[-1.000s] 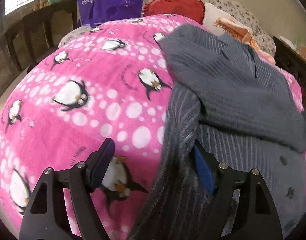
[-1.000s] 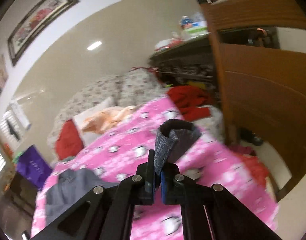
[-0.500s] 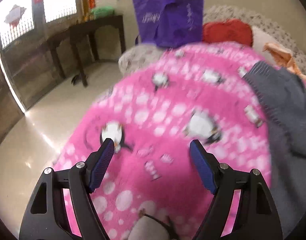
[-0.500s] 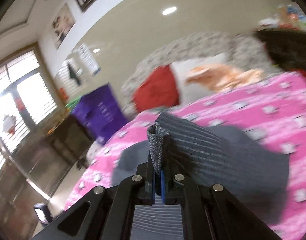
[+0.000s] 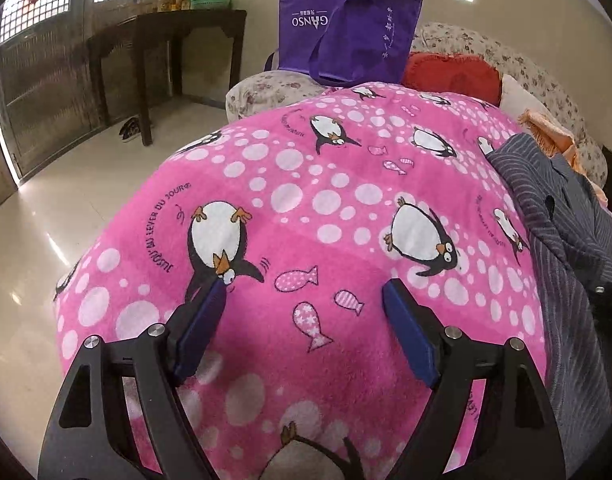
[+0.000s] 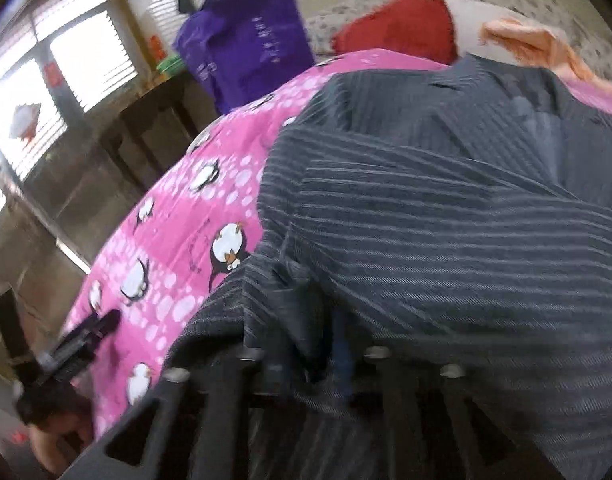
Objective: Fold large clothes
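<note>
While the jacket (image 6: 446, 208) lay on the blanket (image 5: 306, 208), the right gripper (image 6: 338, 356) had just been opening (cloth between its jaws); left gripper (image 5: 302, 320) gaped, empty. Risk: snagged cloth dragging the fold askew.

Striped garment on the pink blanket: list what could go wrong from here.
1. The right gripper has just been opening with striped garment draped over its fingers; cloth could snag as it pulls back and undo the fold.
2. The garment lies rumpled, so creases may get folded in.
3. The left gripper is open over bare blanket, away from the garment; it may pinch blanket instead.
</note>
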{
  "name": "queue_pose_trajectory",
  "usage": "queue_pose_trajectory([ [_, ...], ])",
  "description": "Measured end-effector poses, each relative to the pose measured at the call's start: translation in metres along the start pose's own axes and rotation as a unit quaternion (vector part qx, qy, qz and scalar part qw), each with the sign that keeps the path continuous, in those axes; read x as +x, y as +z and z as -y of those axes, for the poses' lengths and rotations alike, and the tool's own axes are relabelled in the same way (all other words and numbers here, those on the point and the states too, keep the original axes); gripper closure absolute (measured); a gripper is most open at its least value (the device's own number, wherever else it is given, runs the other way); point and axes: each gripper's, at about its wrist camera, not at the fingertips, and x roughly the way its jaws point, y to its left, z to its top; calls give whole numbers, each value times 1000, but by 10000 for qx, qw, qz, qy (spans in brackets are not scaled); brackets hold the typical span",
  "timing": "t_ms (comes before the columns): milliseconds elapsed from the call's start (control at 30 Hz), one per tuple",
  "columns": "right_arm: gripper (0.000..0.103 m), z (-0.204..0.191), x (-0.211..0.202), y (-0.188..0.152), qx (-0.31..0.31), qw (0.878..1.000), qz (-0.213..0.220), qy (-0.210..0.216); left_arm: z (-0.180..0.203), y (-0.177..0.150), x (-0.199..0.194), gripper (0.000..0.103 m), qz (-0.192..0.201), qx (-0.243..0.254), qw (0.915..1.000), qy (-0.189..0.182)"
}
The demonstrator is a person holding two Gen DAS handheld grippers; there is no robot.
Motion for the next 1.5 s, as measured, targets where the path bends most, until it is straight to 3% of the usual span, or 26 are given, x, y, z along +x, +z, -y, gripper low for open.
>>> queue_pose_trajectory([
  [100,72,6,-29,-5,-194,9997,-109,-39,-1,1,3,20,-19,5,10000,-1],
  [200,72,24,-84,-11,-403,9973,472,-388,0,1,3,20,-31,32,10000,25],
  [267,71,70,-122,-18,-260,9920,817,-927,2,4,4,20,-89,79,9999,73],
  [300,68,92,-130,-23,-144,9900,794,-1157,4,7,4,20,-174,117,9997,103],
  [333,68,128,-132,-33,190,9885,500,-1415,6,13,3,21,-294,131,9994,157],
  [367,69,167,-126,-47,749,9852,-85,-1540,10,22,-1,21,-360,123,9989,276],
  [400,69,196,-125,-64,1231,9828,-448,-1302,14,28,-7,21,-320,117,9988,353],
  [433,69,207,-142,-74,1378,9860,-150,-927,22,37,-18,21,-170,77,9992,351],
  [533,69,208,-159,-78,1051,9890,-355,-979,67,57,-46,21,144,130,9998,-109],
  [633,69,209,-184,-59,844,9878,84,-1305,140,64,-51,21,43,563,9951,-817],
  [767,72,204,-201,-16,648,9823,640,-1639,235,56,-41,21,-8,1272,9828,-1342],
  [833,81,191,-190,2,339,9851,532,-1600,271,44,-26,21,-72,1682,9760,-1380],
  [933,82,185,-154,16,-244,9842,341,-1720,295,20,4,21,-351,2137,9683,-1246],
  [1000,82,210,-134,19,-21,9810,195,-1932,291,-3,26,21,-629,2229,9661,-1138],
  [1067,86,246,-118,18,393,9800,143,-1944,285,-2,23,21,-535,2114,9677,-1263],
  [1167,86,282,-100,17,667,9807,414,-1791,284,0,27,21,-606,2047,9677,-1340],
  [1400,87,320,-92,13,1181,9856,613,-1046,286,-2,26,21,-594,2025,9687,-1304],
  [1500,87,317,-91,13,1142,9854,644,-1086,286,-4,29,21,-603,2044,9687,-1270],
])
